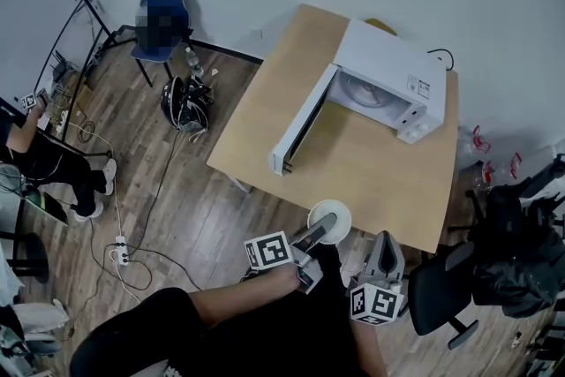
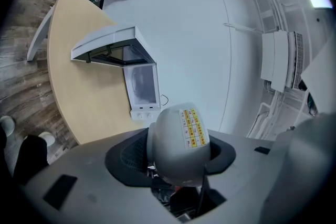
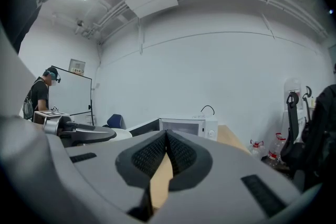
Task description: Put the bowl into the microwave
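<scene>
A white bowl (image 1: 330, 220) hangs over the near edge of the wooden table (image 1: 282, 101), with my left gripper (image 1: 323, 227) shut on its rim. In the left gripper view the bowl (image 2: 177, 136) shows its rounded underside with a yellow sticker, wedged between the pads of the left gripper (image 2: 173, 165). The white microwave (image 1: 385, 82) stands at the table's far right with its door (image 1: 302, 122) swung wide open; the same microwave (image 2: 142, 86) lies ahead of the bowl. My right gripper (image 1: 386, 252) is just right of the bowl; its jaws (image 3: 167, 140) are shut and empty.
A black office chair (image 1: 459, 278) and dark bags stand to the right of the table. A blue chair (image 1: 163, 13), a dark helmet-like object (image 1: 184, 103), cables and a power strip (image 1: 120, 253) are on the floor to the left. A seated person (image 1: 44, 163) is at the far left.
</scene>
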